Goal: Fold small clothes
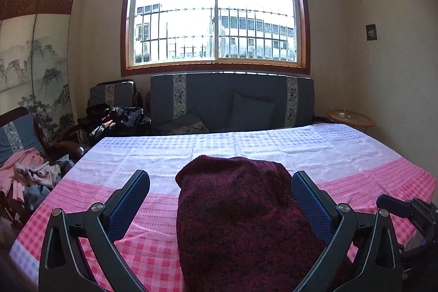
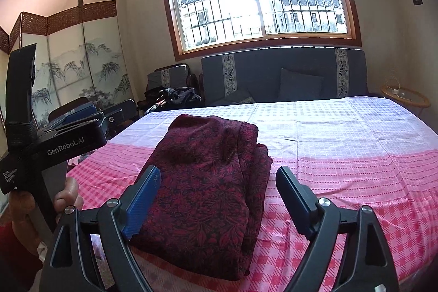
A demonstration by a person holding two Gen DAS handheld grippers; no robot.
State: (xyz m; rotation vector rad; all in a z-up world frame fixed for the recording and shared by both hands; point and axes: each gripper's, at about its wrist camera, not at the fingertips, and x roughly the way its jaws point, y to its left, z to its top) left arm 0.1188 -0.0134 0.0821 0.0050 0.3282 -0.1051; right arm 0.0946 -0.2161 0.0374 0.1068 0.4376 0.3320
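Note:
A dark red patterned garment (image 1: 235, 215) lies folded into a thick bundle near the front edge of the table (image 1: 314, 155), which has a pink and white checked cloth over it. My left gripper (image 1: 220, 174) stands open, its fingers on either side of the bundle without pressing it. In the right wrist view the same garment (image 2: 208, 182) shows its layered edges on the right. My right gripper (image 2: 219, 170) is open too, its left blue pad (image 2: 142, 201) lying against the bundle's left edge. The left gripper (image 2: 106, 114) hovers at the left, held by a hand (image 2: 68, 193).
A heap of pink and blue clothes (image 1: 30, 177) lies left of the table. Dark clothes (image 1: 117, 119) sit on an armchair behind it. A grey sofa (image 1: 232, 100) stands under the window, a round side table (image 1: 351, 118) at the right, and a painted screen (image 1: 35, 59) at the left.

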